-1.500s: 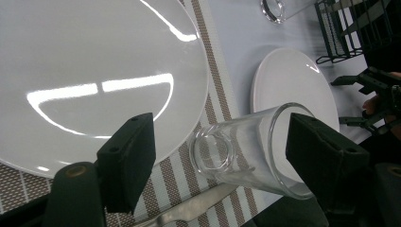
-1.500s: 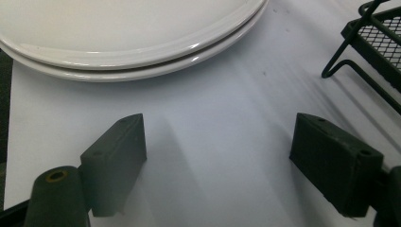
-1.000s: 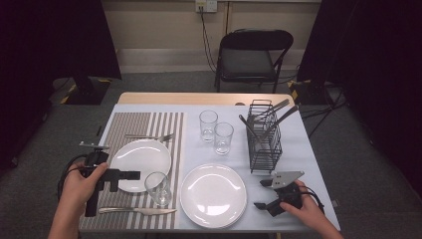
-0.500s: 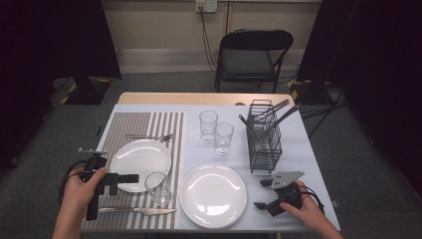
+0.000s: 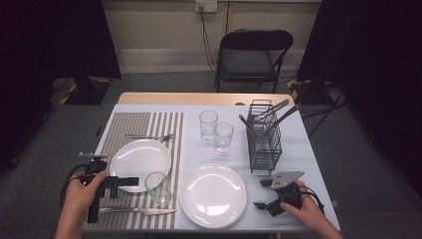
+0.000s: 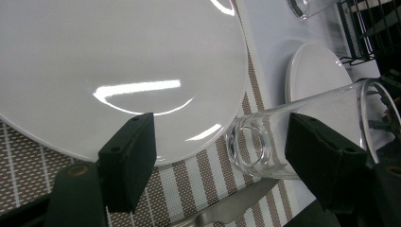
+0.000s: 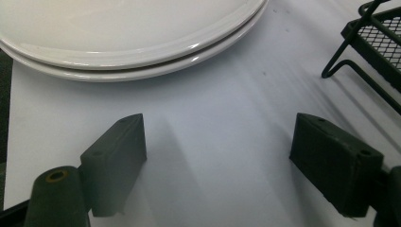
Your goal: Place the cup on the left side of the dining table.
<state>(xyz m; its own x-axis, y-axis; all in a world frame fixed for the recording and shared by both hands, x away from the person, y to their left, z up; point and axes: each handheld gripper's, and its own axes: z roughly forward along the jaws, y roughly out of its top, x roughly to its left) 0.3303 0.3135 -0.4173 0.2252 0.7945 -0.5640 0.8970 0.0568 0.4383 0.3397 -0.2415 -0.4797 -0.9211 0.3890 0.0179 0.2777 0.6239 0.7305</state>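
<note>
On the striped placemat (image 5: pixel 149 124), the left gripper (image 5: pixel 130 181) hovers with jaws spread wide and empty, pointing at the drinking glass (image 5: pixel 158 187) beside the small plate (image 5: pixel 141 158), apparently lining up a grasp, while the right gripper (image 5: pixel 262 194) rests open.

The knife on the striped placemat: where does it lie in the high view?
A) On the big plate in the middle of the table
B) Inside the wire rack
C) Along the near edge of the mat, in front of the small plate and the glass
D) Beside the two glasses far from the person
C: the knife lies flat on the striped placemat, nearer the person than the small plate and the glass.
</note>
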